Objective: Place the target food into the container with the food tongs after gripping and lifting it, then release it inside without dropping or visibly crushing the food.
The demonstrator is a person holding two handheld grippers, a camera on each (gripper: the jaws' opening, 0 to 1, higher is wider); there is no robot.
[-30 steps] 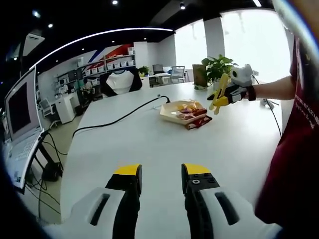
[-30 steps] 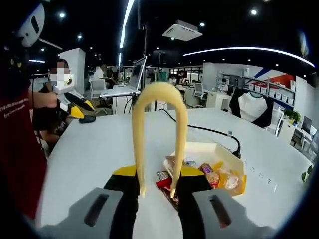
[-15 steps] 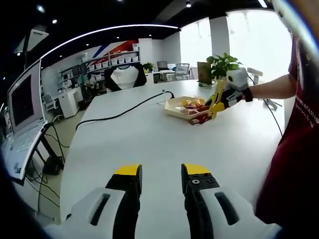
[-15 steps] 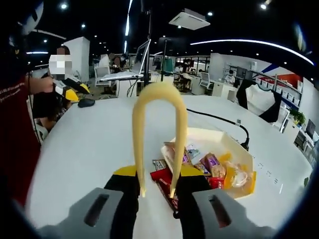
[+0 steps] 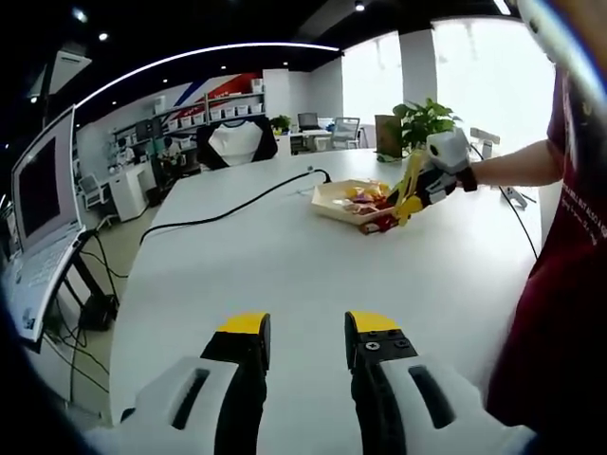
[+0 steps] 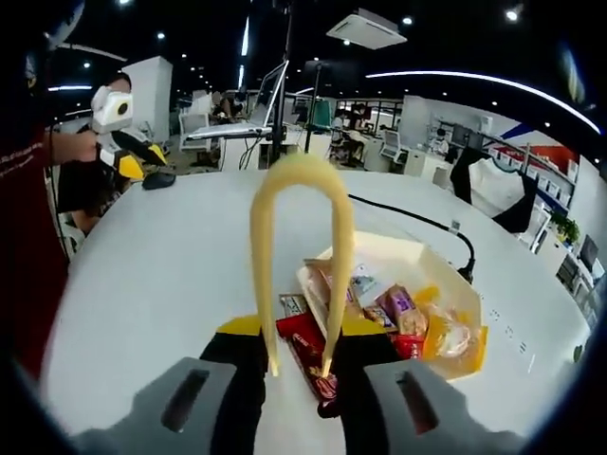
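Note:
My right gripper (image 6: 300,332) is shut on yellow food tongs (image 6: 299,175), whose two arms run down to tips that stand apart with nothing between them. Just beyond the tips a red wrapped snack (image 6: 308,353) lies on the white table beside a cream tray (image 6: 408,261) holding several packaged snacks. In the left gripper view that right gripper (image 5: 434,178) holds the tongs (image 5: 409,190) over the near edge of the tray (image 5: 332,201). My left gripper (image 5: 308,327) hovers open above bare table, far from the tray, and appears again as the left gripper (image 6: 123,152) at the upper left.
A black cable (image 5: 237,213) crosses the white table (image 5: 285,275) toward the tray. A laptop (image 5: 38,218) stands past the table's left edge, a potted plant (image 5: 417,123) behind the tray. A person's red shirt (image 5: 564,284) borders the right side. A black mouse (image 6: 156,178) lies near the far edge.
The right gripper has moved the tongs lower and closer to the tray and the red snack, which look larger now. The left gripper has hardly moved.

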